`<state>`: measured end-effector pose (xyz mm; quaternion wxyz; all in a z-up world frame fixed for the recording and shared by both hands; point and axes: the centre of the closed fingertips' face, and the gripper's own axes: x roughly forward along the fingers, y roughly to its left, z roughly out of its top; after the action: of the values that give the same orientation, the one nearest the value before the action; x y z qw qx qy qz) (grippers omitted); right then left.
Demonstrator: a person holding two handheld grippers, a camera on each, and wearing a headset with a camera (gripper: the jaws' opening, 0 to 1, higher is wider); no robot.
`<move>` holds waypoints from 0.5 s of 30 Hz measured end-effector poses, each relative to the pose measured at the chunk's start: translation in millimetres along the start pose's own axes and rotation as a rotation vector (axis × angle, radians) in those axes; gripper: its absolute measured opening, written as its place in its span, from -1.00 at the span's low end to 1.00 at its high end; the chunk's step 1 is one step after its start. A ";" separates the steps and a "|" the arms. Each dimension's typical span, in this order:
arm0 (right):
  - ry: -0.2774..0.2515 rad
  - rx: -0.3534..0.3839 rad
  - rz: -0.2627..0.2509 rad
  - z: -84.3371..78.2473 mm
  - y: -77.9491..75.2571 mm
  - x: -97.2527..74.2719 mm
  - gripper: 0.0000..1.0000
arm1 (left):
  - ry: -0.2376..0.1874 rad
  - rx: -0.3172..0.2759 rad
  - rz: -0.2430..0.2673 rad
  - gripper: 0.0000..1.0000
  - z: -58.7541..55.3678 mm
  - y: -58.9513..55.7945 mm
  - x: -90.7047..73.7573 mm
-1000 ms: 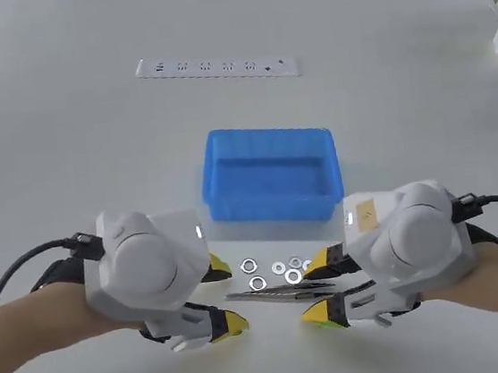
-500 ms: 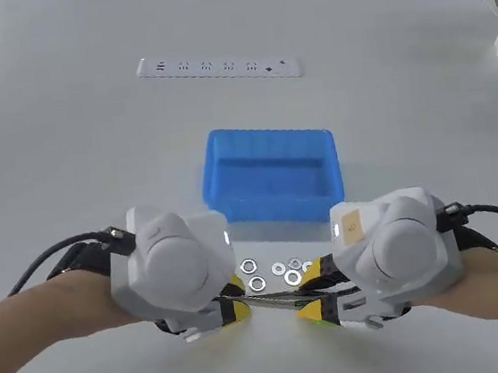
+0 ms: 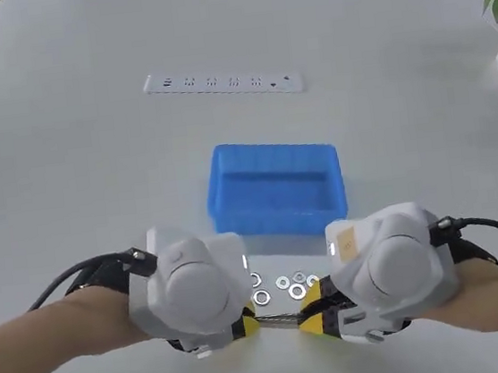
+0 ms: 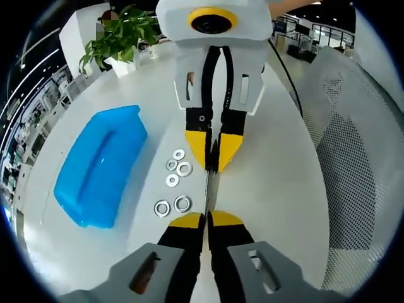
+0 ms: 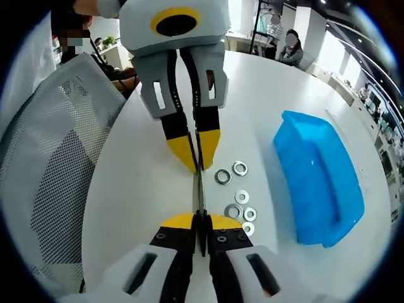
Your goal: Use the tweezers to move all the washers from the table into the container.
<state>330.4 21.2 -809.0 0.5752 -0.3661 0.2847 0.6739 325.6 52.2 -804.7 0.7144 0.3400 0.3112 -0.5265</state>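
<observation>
While they face each other over the table (image 3: 67, 171), left gripper (image 4: 206, 219) and right gripper (image 5: 201, 221) each clench one end of the tweezers (image 4: 210, 183). Washers (image 4: 184, 168): loose just beside the tweezers; blue container (image 4: 98, 167) near.

Two pairs of jaws, one pair of tweezers between them.

My left gripper (image 4: 206, 219) rises from the bottom, its yellow-tipped jaws pressed together on the near end of the thin metal tweezers (image 4: 208, 189), which stretch straight ahead over the white tabletop (image 4: 271, 177). Facing me from the top, the right gripper (image 4: 213, 150) has its jaws clamped on the far end. Six washers (image 4: 184, 168) lie loose just left of the tweezers, two nearer me, four farther off. Left of them sits the blue container (image 4: 95, 170), with a potted plant (image 4: 117, 38) beyond it. A mesh chair (image 4: 360, 145) is on the right.
</observation>
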 end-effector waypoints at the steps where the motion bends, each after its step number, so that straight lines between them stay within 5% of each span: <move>1: -0.003 0.001 0.002 -0.6 0.0 -0.2 -0.87 | -0.001 0.081 0.010 -0.90 1.1 -0.4 -0.3; 4: -0.004 -0.020 -0.004 -0.4 1.3 -0.1 -0.87 | 0.004 -0.043 0.016 -0.90 0.3 -2.8 -1.9; 7: -0.008 -0.031 -0.011 1.4 5.0 0.7 -0.87 | 0.003 -0.007 0.002 -0.90 2.6 -2.3 -7.1; 9: -0.010 -0.081 -0.016 3.7 7.1 -0.1 -0.87 | -0.002 0.090 -0.024 -0.91 5.2 -8.3 -10.3; 15: -0.074 -0.051 -0.047 9.5 8.7 -4.4 -0.86 | -0.019 0.061 -0.014 -0.91 13.5 -7.8 -25.0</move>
<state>320.5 24.7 -800.3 0.5915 -0.3623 0.2373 0.6801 313.0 53.1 -778.1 0.7029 0.3544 0.2905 -0.5440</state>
